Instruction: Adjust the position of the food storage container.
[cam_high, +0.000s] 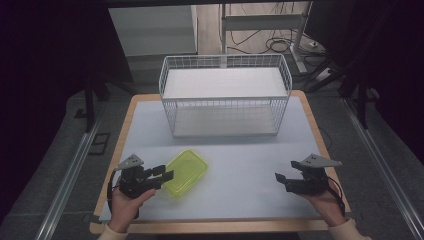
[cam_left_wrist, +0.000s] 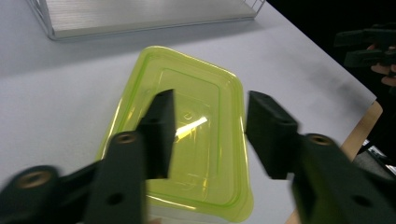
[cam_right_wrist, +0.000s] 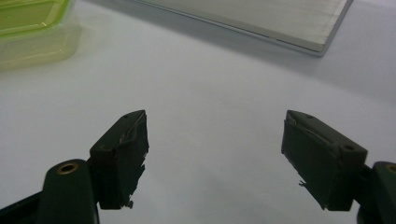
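Hovering over the yellow-green lidded container (cam_left_wrist: 187, 135) at the table's (cam_high: 235, 170) front left, the left gripper (cam_left_wrist: 208, 126) stood unclenched, gripping nothing; the right gripper (cam_right_wrist: 215, 154) gaped wide, well apart.

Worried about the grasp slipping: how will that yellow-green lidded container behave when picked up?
The container looks like thin, glossy plastic, so probably light and somewhat slippery. Its lid seems flexible and may bow under pinching. Low and flat on the table, it should slide rather than tip.
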